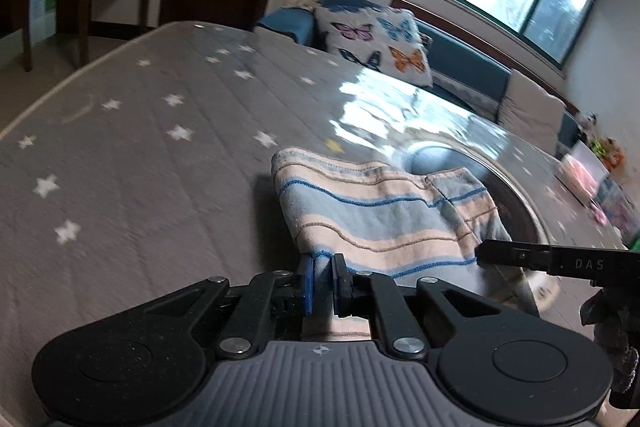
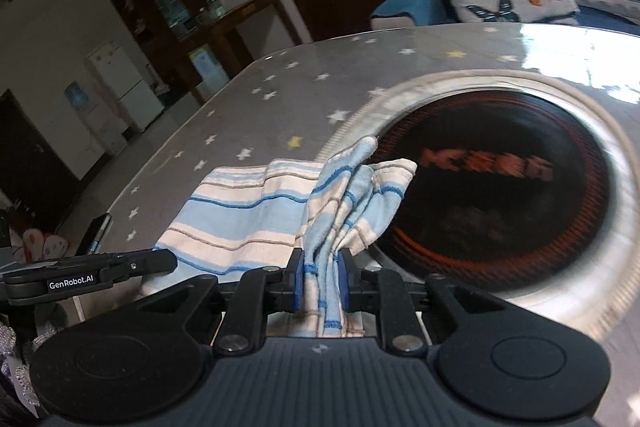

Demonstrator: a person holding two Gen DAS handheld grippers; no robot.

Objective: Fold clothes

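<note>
On the starred tabletop: striped cloth, soft, limp. Left gripper and right gripper each clamp a near-edge corner; corners suit.

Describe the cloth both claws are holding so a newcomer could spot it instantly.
Start at the big table with its grey, star-printed cover. Near the round black cooktop set into it lies a striped cloth, its near edge pinched by the left claw and the right claw. It is the only fabric with pale blue and cream bands; the butterfly cushion sits on the sofa behind.
</note>
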